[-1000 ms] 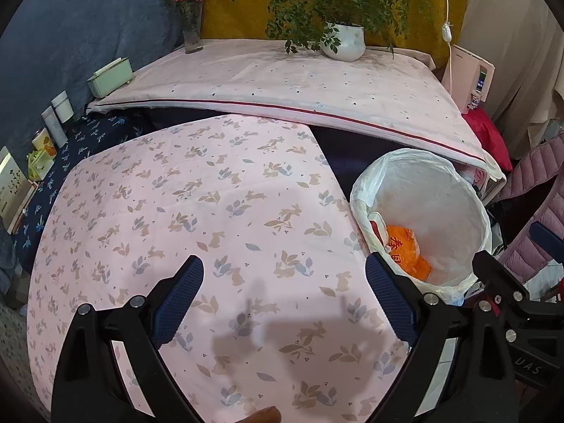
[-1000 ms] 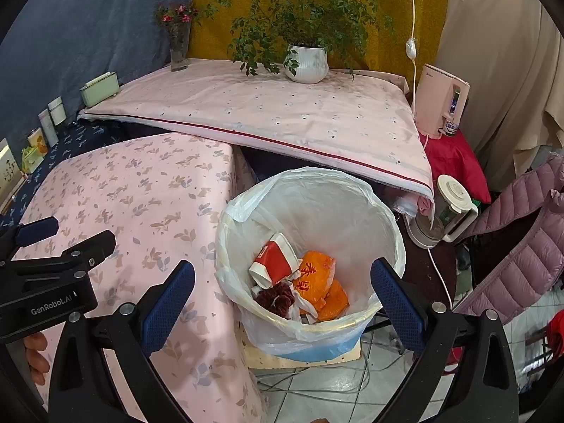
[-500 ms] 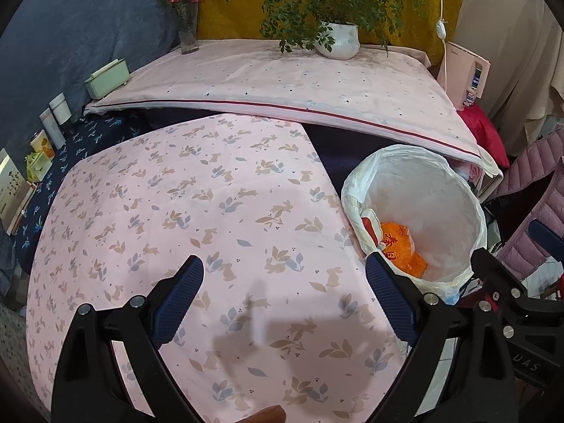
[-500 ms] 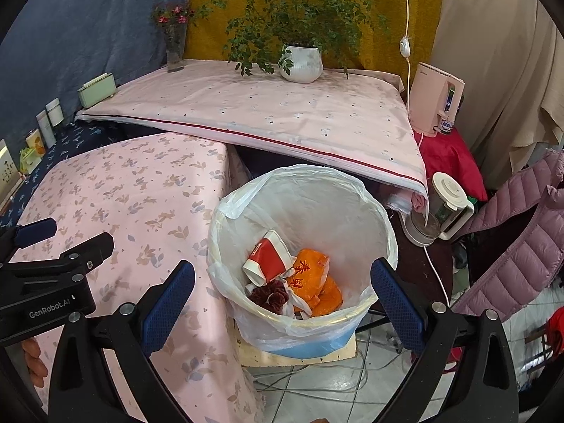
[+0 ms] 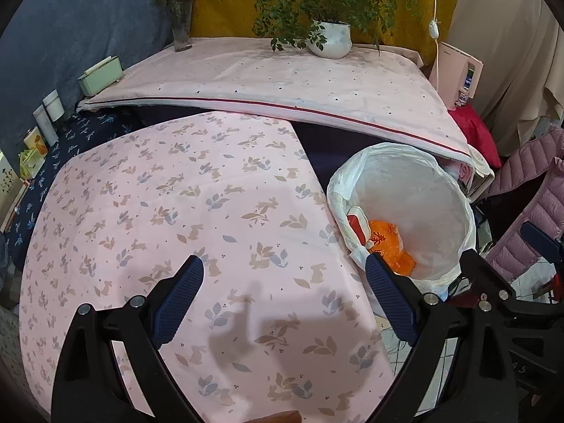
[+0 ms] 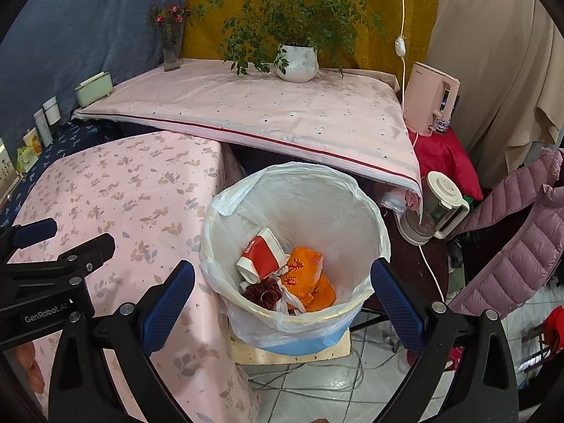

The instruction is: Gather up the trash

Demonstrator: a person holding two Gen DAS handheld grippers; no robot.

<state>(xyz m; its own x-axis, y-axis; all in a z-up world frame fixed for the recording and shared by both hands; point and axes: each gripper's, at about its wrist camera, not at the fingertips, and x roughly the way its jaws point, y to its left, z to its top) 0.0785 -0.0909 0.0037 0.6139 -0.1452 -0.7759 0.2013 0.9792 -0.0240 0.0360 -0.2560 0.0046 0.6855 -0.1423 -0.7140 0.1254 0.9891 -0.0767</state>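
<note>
A trash bin lined with a white bag stands on the floor beside the pink floral table. In it lie a red and white paper cup, an orange wrapper and a dark red crumpled piece. My right gripper is open and empty, above the bin's near rim. My left gripper is open and empty over the pink floral table, left of the bin. The orange wrapper and the cup show there too.
A higher table with a pale cloth holds a potted plant, a flower vase and a green box. A pink water dispenser, a kettle, a pink puffer jacket and floor cables are on the right.
Both grippers have drawn back slightly and shifted left; the bin sits further right and lower in the right wrist view. Both stay open and empty.
</note>
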